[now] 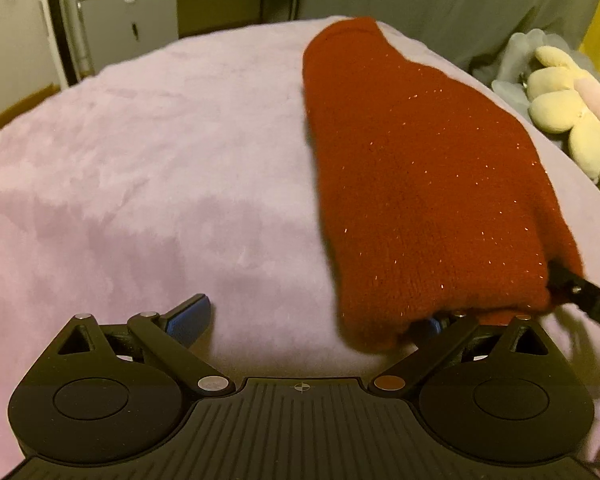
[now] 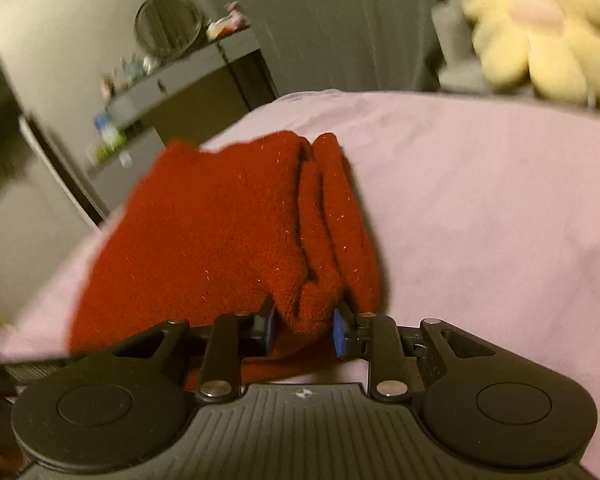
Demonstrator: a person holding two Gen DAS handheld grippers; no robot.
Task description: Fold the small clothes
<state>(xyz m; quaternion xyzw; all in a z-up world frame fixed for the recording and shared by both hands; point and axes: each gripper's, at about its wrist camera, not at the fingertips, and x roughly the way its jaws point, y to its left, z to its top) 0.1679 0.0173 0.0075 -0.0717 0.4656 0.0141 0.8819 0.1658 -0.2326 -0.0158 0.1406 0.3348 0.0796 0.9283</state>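
From my left wrist camera, the red knit garment (image 1: 420, 176) lies on the pink blanket (image 1: 140, 160), off to the right of my left gripper (image 1: 316, 320). Its long axis runs from just beside my right-hand pad away toward the far edge of the blanket, the narrower end pointing away from me. My left jaws stand wide apart: the left pad (image 1: 190, 316) rests over bare blanket, and the garment's near corner drapes over the right one, so nothing is pinched. The tip of my right gripper (image 1: 580, 300) comes in from the right at the garment's near right corner, touching it.

From my right wrist camera, the garment (image 2: 220, 240) is straight ahead of my right gripper (image 2: 305, 328) and spreads to its left. Here I see stacked layers, their folded edges running away from me along the same long axis. My right jaws are narrowed onto the near bunched end, a blue pad (image 2: 339, 332) pressing each side, so I judge this hand has the grip. It is blurred, so I cannot count the layers exactly.

My right hand is the nearer one; I judge the next move runs along that long axis, away from me.
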